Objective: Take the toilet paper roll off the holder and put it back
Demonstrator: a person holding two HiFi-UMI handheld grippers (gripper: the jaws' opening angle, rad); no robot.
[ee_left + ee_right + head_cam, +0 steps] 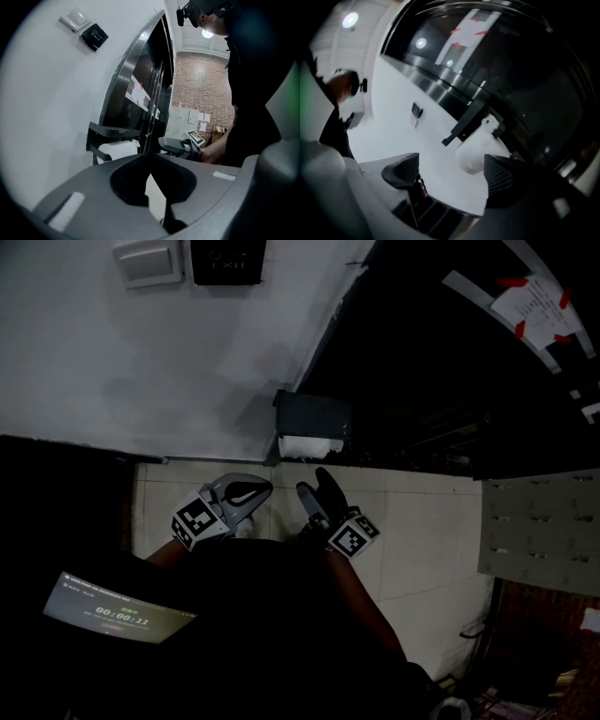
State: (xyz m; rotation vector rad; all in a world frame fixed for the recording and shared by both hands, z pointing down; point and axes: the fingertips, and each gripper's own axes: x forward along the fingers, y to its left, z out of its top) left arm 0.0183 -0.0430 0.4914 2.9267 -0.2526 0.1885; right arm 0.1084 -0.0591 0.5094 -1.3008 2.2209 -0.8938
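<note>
1. Nothing of the task looks done yet: the toilet paper roll sits in the holder on the wall, ahead of both tools and touched by neither.
2. The right gripper is released, its jaws spread wide and empty. The roll lies just beyond its tips, nearer the right-hand jaw, with a loose tail of paper showing at the far end.
3. The left gripper is clenched on nothing, jaw tips meeting. The roll is ahead of it and off to its left.
4. All of it remains, as I judge: grasping, lifting off, putting back.
5. The head view alone shows both tools side by side, short of the holder.
6. The left gripper view alone shows the right gripper from the side, reaching towards the holder.
7. Only the right gripper view shows its ribbed pads bare.
</note>
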